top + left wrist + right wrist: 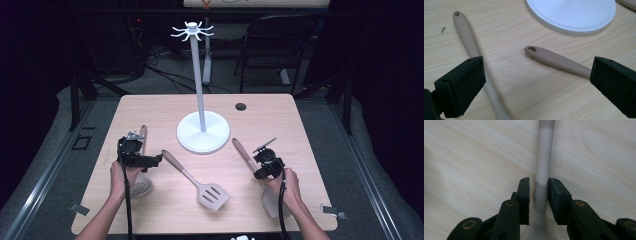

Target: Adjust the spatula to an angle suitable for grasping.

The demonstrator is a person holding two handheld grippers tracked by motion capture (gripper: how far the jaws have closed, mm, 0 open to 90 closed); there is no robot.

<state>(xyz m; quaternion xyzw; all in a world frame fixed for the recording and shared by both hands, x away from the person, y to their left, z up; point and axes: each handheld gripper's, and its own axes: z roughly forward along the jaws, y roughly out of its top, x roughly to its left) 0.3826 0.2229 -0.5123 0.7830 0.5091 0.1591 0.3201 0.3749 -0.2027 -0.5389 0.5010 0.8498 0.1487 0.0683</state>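
Observation:
Three beige utensils lie on the wooden table (150, 107). In the high view a skimmer (143, 134) lies at the left, its head partly under my left hand. A slotted spatula (200, 182) lies in the middle and a plain spatula (243, 151) at the right. My left gripper (158, 159) hovers open between the skimmer handle (465, 32) and the slotted spatula's handle (554, 60), its jaws spread wide (536, 82). My right gripper (261, 168) is shut on the plain spatula's handle (544, 157), which runs between its narrow jaws (538, 195).
A white utensil stand (203, 131) with a tall pole and several hooks on top (192, 30) stands at the table's middle back; its round base (574, 15) is close ahead of my left gripper. A cable hole (241, 106) sits behind it. A dark chair (280, 40) stands beyond the table.

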